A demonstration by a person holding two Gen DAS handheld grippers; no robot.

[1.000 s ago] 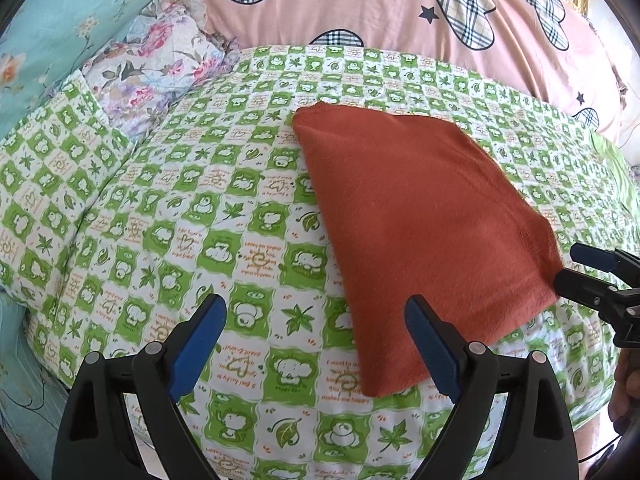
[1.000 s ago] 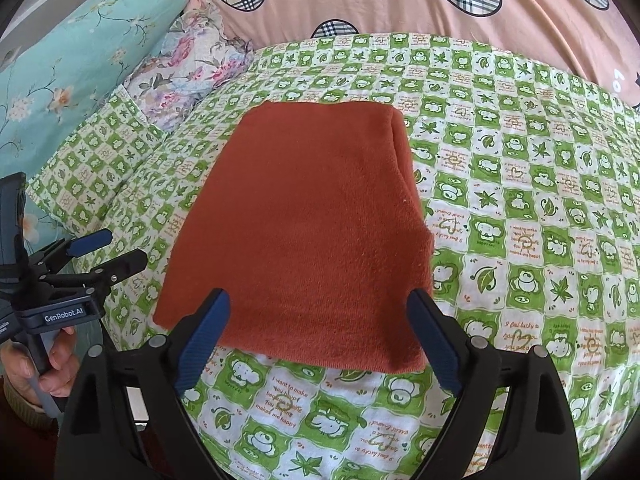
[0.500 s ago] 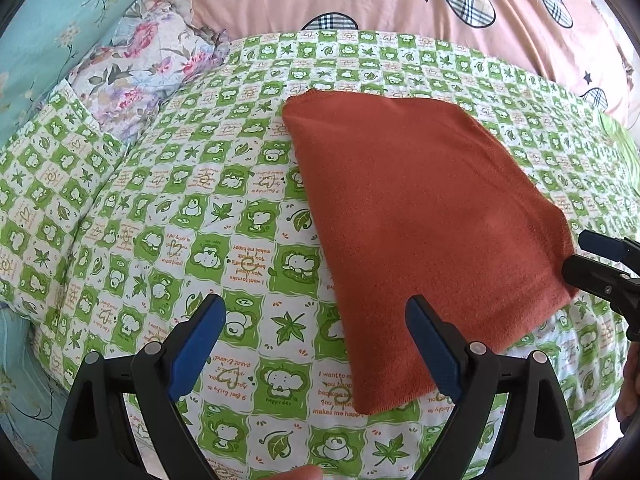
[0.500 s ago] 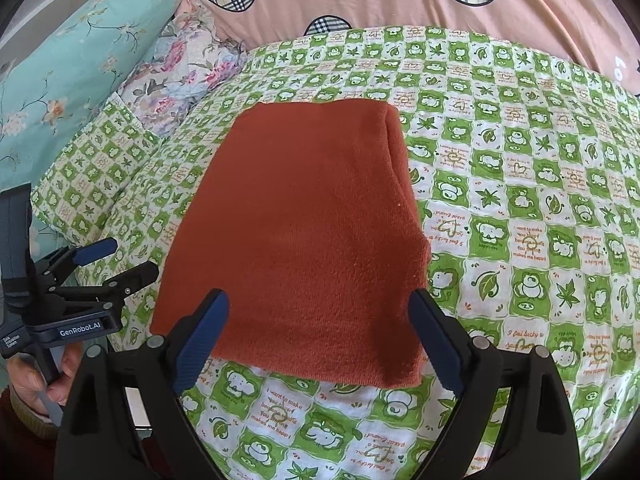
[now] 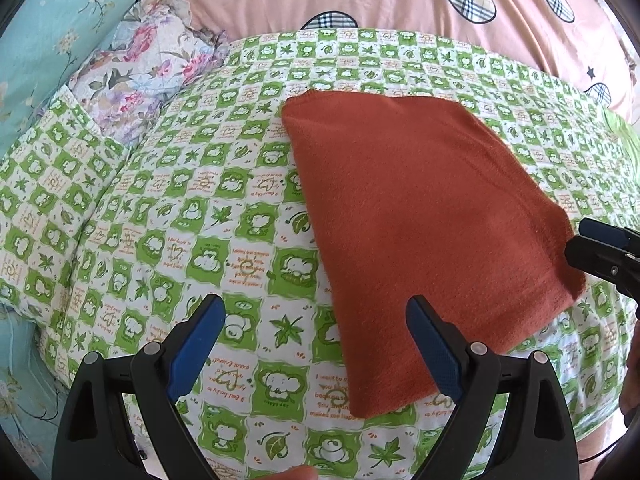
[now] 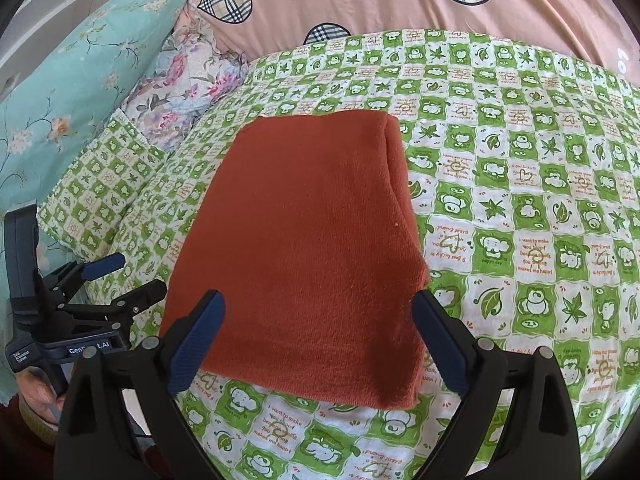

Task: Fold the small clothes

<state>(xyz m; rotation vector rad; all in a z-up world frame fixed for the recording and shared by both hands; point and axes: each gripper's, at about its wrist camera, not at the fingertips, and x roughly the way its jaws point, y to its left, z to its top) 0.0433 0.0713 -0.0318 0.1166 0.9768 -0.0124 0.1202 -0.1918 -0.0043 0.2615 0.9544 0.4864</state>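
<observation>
Folded rust garment [image 6: 304, 248] lies flat on the green checked bed [image 6: 520, 168]; left claw [image 5: 316, 344] and right claw [image 6: 316, 340] both spread, empty, garment at 12 o'clock of the right

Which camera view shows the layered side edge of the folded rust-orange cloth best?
The right wrist view: the rust-orange cloth lies centred there, and its doubled right edge shows as a separate strip. The left wrist view shows the cloth off to the right as one flat face, its near corner behind the left gripper's finger.
</observation>
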